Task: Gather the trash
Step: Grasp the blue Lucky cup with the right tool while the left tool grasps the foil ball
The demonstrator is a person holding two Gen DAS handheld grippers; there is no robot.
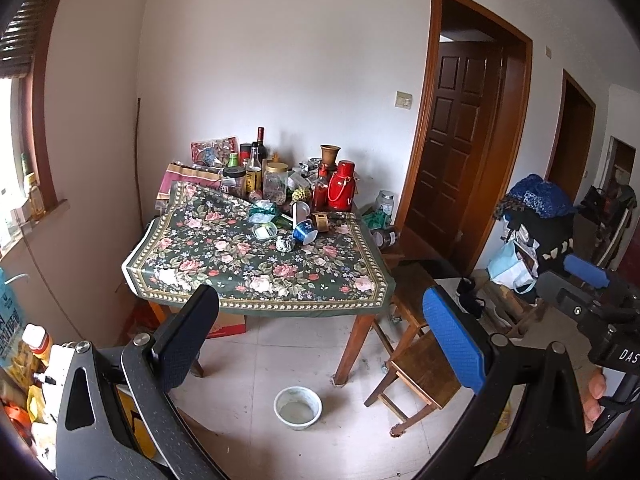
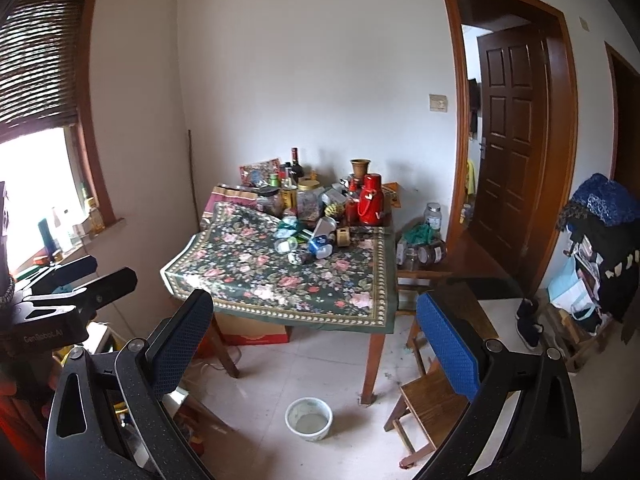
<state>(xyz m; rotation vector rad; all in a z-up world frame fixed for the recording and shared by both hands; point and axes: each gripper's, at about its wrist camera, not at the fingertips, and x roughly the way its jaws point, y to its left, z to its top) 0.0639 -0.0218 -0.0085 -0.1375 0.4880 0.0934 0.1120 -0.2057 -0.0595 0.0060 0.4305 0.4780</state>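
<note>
Left wrist: trash on table, well beyond open left tool

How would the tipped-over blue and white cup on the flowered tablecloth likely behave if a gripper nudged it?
The blue and white cup lies on its side, so it would probably roll in a curve. It looks thin-walled and empty, likely light and easy to crush. The glossy tablecloth may let it slide.
</note>
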